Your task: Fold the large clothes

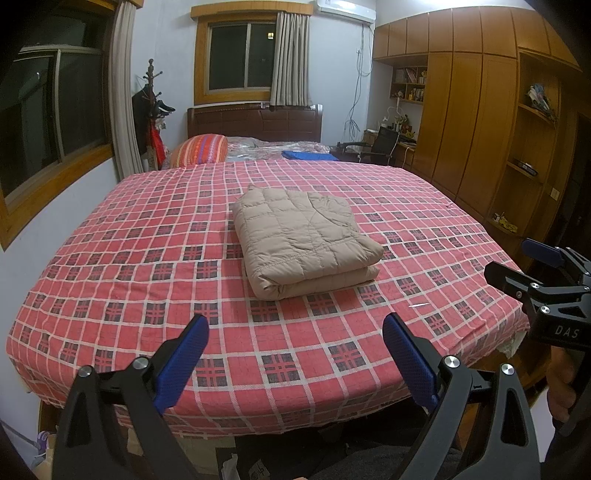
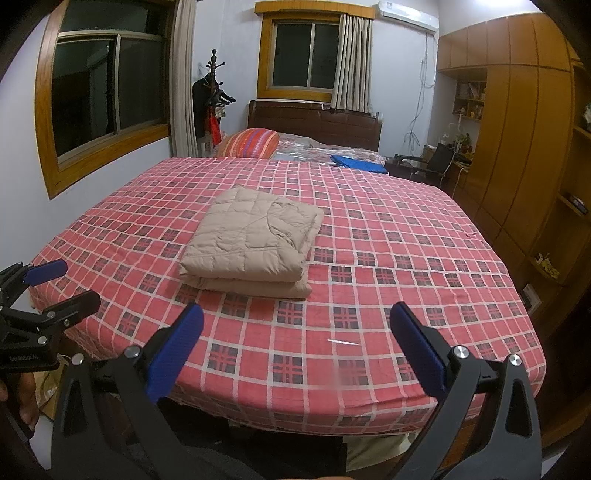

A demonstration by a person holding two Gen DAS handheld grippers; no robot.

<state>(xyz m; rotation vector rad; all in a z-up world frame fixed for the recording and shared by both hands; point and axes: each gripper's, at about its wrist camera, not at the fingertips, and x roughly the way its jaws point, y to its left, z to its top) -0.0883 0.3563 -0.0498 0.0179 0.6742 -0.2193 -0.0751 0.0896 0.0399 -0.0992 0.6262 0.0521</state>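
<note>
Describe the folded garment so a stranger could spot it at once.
Find the big bed covered by a red plaid sheet. Near its middle lies a beige quilted puffer jacket, folded into a thick rectangle. It is the only plain, padded item there; the blue folded cloth lies far beyond it.

One bed [image 1: 110,280] fills the room, covered by one red checked sheet [image 2: 388,258]. On it lies one folded beige quilted jacket [image 1: 303,240], doubled into two stacked layers. At the head end there are one striped pillow [image 1: 201,147], one blue folded cloth [image 1: 308,155] and one dark wooden headboard [image 1: 255,123]. Two grippers are in view, the left gripper [image 1: 295,354] and the right gripper [image 2: 295,347], each with two blue-padded fingers spread apart and holding nothing. The walls carry two windows, one air conditioner [image 1: 345,9] and one coat stand [image 1: 149,96]; one black chair [image 1: 382,142] stands by the desk.
</note>
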